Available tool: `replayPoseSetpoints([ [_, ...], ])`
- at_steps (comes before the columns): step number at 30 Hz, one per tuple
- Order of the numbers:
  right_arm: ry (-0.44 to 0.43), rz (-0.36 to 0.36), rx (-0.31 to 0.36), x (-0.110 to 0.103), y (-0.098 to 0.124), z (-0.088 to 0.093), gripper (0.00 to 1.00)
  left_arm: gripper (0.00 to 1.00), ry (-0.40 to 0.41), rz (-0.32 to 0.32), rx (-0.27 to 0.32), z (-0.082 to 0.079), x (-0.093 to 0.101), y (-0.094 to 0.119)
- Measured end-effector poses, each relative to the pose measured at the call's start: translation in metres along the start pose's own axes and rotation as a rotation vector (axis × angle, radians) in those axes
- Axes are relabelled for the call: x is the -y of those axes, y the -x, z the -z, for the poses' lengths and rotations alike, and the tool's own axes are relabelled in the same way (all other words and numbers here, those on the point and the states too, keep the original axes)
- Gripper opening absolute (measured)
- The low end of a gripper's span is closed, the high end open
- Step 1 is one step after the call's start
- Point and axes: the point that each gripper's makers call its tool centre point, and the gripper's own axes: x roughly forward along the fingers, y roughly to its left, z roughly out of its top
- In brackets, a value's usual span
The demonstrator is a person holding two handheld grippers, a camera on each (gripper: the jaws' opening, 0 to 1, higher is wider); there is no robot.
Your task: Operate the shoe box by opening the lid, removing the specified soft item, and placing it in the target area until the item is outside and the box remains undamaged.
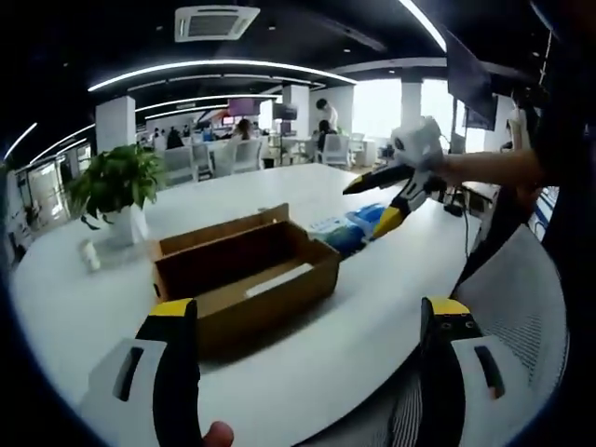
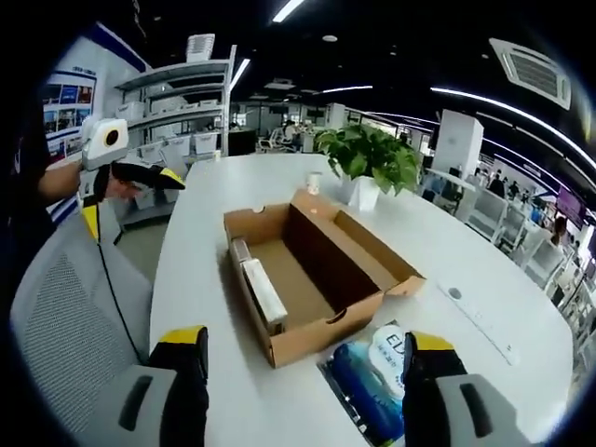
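Note:
The brown cardboard shoe box [image 1: 244, 272] [image 2: 312, 270] lies open on the white table, lid flap up along its far side. A white insert [image 2: 264, 291] rests against one inner wall. The soft blue-and-white pack [image 1: 349, 228] [image 2: 372, 372] lies on the table outside the box, close against one end. My right gripper [image 2: 303, 346] [image 1: 365, 209] hovers open over the pack and that end of the box, holding nothing. My left gripper [image 1: 309, 312] [image 2: 130, 198] is open too, held back off the table's edge with nothing between its jaws.
A potted plant [image 1: 116, 186] [image 2: 368, 158] and a small white cup [image 2: 314, 182] stand beyond the box. A white strip [image 2: 480, 321] lies on the table. A grey mesh chair [image 1: 507, 298] [image 2: 65, 317] sits at the table's edge. Desks and people fill the office behind.

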Motion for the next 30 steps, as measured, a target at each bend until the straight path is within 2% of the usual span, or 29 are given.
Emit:
replayPoseSetpoints([
  [4, 0.004, -0.033, 0.018, -0.001, -0.011, -0.005, 0.86, 0.99, 0.018, -0.006, 0.02, 0.0, 0.004, 0.001],
  [8, 0.043, -0.064, 0.004, 0.0, -0.023, -0.006, 0.83, 0.99, 0.03, -0.012, 0.037, 0.004, 0.008, 0.003],
  [12, 0.076, -0.097, -0.018, 0.0, -0.035, -0.005, 0.83, 0.99, 0.021, -0.04, 0.057, 0.002, 0.003, 0.007],
  [18, 0.125, -0.161, -0.021, -0.005, -0.05, -0.014, 0.79, 0.99, 0.015, -0.059, 0.041, 0.009, 0.006, 0.007],
  [23, 0.158, -0.174, -0.042, 0.001, -0.064, -0.019, 0.74, 0.99, 0.058, -0.072, 0.065, 0.011, 0.002, 0.01],
  [30, 0.252, -0.228, -0.113, 0.0, -0.086, -0.015, 0.7, 0.99, 0.037, -0.064, 0.07, 0.016, 0.006, 0.005],
])
